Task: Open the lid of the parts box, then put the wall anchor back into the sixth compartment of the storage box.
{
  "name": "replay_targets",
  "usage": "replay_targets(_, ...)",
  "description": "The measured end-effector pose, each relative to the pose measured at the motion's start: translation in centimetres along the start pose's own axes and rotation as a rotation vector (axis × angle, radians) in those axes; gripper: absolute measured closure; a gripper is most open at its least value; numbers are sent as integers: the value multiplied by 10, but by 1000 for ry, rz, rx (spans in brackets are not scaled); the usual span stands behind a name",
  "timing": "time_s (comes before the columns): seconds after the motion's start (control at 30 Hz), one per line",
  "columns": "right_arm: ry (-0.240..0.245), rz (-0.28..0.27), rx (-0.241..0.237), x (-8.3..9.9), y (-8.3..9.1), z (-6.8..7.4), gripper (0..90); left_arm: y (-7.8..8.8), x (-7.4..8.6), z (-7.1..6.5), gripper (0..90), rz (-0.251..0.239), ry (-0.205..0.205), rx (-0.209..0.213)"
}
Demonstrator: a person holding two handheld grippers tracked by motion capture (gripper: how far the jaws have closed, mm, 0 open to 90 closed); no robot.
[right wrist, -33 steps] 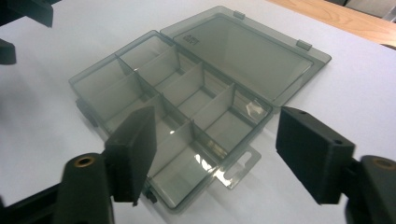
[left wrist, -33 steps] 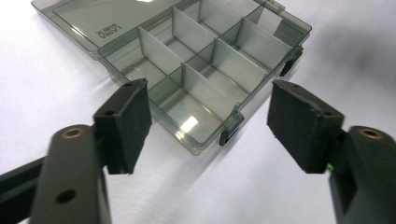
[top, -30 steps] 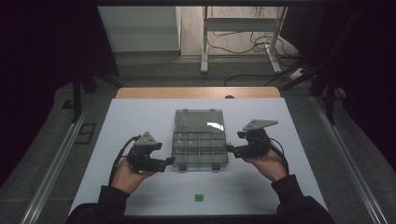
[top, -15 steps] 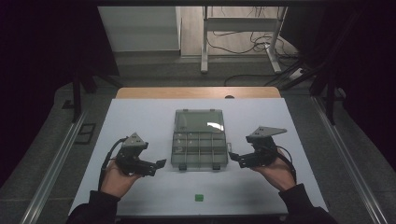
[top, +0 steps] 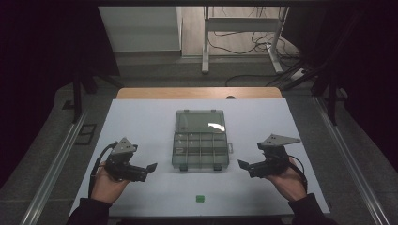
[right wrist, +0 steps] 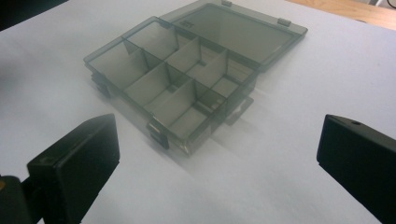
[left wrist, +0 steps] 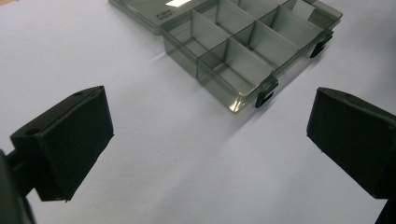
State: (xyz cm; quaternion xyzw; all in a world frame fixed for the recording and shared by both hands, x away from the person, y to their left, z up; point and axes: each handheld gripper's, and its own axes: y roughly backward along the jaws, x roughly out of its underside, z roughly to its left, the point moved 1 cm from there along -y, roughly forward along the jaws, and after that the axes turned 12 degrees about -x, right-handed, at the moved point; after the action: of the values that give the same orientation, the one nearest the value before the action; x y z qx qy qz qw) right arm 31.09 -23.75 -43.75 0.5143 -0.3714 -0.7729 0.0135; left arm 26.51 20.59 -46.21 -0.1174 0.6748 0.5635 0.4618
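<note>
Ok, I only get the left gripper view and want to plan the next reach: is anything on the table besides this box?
Observer: Yes, a small green piece lies near the front edge of the table, apart from the box.
Operator: Where's the right gripper?
Observer: The right gripper is off the box's right side; its jaws have just been opening, with nothing between them.
Operator: Is the lid fully back?
Observer: Yes, the lid lies flat behind the compartments.
</note>
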Motion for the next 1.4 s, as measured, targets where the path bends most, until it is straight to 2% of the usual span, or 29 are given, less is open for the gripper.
replay_targets(0.27, -24, 14, 23, 16, 10, 2, 0, 9, 13, 4, 3, -24, 10, -15)
replay_targets(0.53, -44, 3, 43, 32, 22, 2, 0, 16, 25, 9, 1, -38, 51, -14)
replay_targets(0.73, -67, 16, 47, 44, 26, 1, 0, 16, 31, 8, 0, -11, 33, -22)
replay_targets(0.97, -64, 76, 53, 56, 25, 0, 0, 16, 33, 9, 0, -2, 48, -14)
replay_targets(1.27, -40, 85, 58, 55, 24, 0, 0, 17, 33, 11, 0, -24, 66, -9)
replay_targets(1.4, -30, 89, 62, 54, 22, 1, 0, 16, 33, 11, 1, -29, 59, -10)
